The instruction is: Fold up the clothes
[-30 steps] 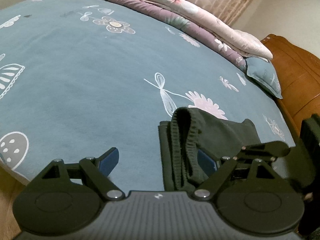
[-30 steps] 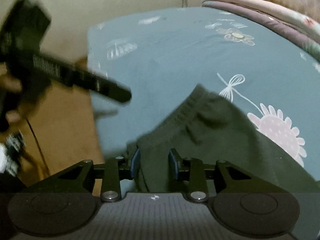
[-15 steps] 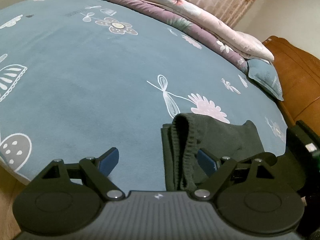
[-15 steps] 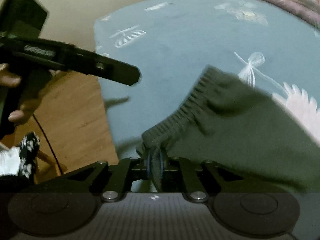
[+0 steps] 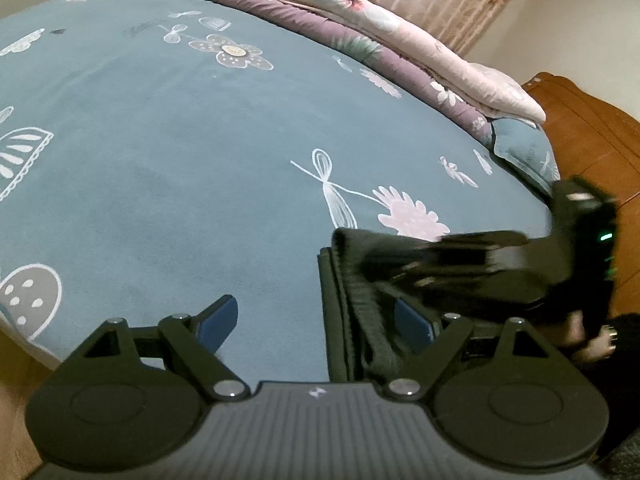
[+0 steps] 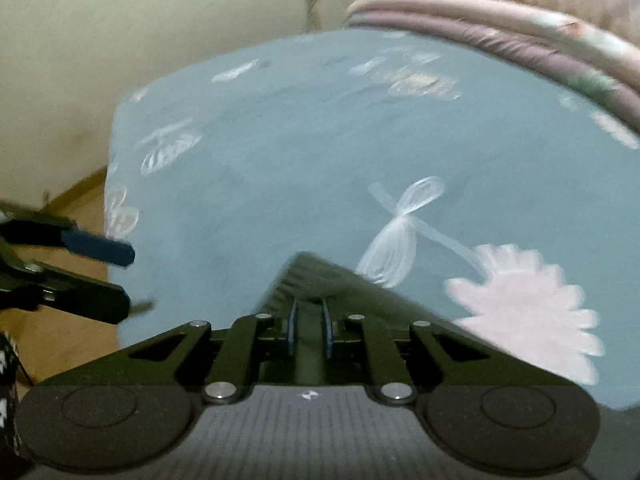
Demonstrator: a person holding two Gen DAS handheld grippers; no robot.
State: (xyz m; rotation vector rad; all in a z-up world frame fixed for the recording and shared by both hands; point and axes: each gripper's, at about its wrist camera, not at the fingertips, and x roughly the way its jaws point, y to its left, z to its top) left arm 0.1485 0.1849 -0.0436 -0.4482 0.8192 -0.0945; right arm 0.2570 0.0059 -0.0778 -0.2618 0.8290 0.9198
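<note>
A dark green garment (image 5: 352, 276) with a ribbed waistband lies folded near the front edge of the blue patterned bedsheet (image 5: 160, 140). My left gripper (image 5: 316, 320) is open just above that edge, and the waistband sits just inside its right finger (image 5: 412, 316). My right gripper (image 5: 480, 256) shows blurred over the garment from the right. In the right wrist view my right gripper (image 6: 311, 332) is shut on a fold of the garment (image 6: 316, 276), which rises to a peak between the pads. The open left gripper (image 6: 96, 250) shows at the left edge.
Folded pink and purple quilts (image 5: 360, 20) run along the bed's far side, with a blue pillow (image 5: 520, 148) at their end. A wooden headboard (image 5: 592, 140) stands at the right. Wooden floor (image 6: 80, 340) and a pale wall (image 6: 120, 40) lie past the bed's left end.
My right gripper went from open around the garment's edge to shut on it and has swung over the cloth. My left gripper stayed open and hardly moved.
</note>
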